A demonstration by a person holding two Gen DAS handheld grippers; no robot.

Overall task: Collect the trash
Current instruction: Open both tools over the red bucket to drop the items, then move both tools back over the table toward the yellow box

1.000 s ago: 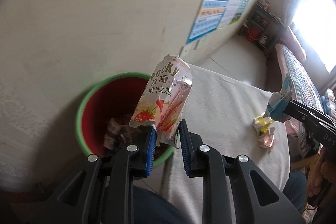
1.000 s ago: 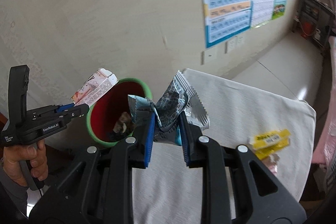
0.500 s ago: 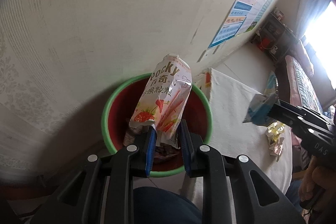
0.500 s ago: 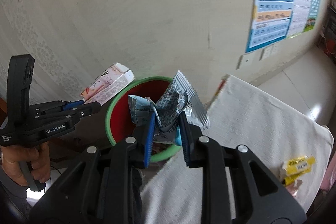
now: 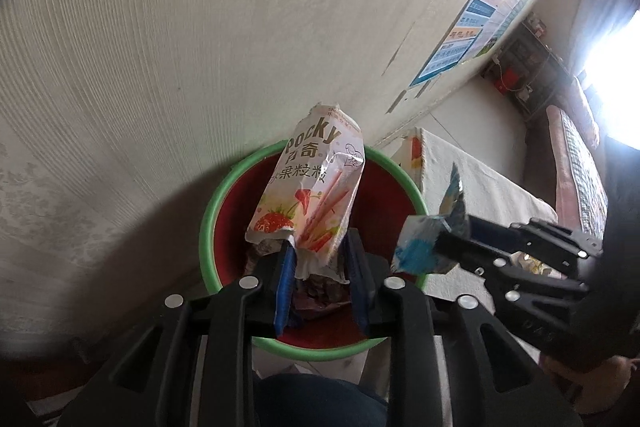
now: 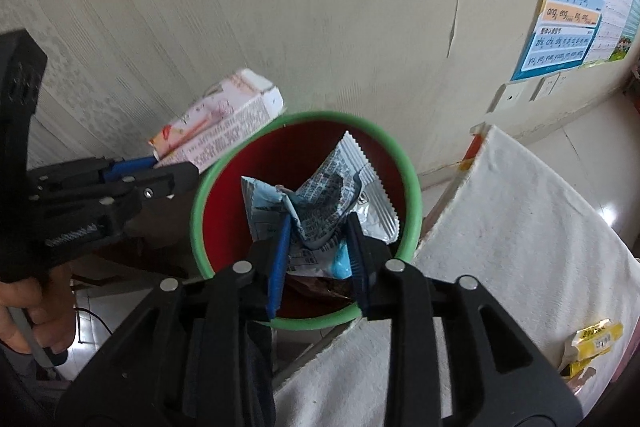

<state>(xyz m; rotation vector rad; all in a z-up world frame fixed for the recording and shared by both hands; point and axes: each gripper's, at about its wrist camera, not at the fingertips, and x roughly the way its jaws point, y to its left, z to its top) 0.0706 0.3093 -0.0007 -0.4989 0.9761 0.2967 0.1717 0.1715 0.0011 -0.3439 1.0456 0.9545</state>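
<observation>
Currently, with both hand-held grippers just opening, the left hand-held gripper [image 5: 320, 267] loosening on the crumpled pink-and-white Pocky box [image 5: 312, 191] and the right hand-held gripper [image 6: 316, 247] on the crinkled blue-and-silver foil wrapper [image 6: 320, 203], either item may catch the green rim of the red plastic bin [image 6: 412, 195] and fall outside.

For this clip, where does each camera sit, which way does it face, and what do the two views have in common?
Left wrist: on the left gripper, facing steeply down into the red bin by the wall; Pocky box between its jaws, which have just been opening; the right gripper and a hand enter from the right.
Right wrist: on the right gripper, facing down into the same bin; blue-and-silver wrapper between its jaws, which have just been opening; the left gripper and hand show at left.
Shared: bin, both pieces of trash, white-covered table.
</observation>
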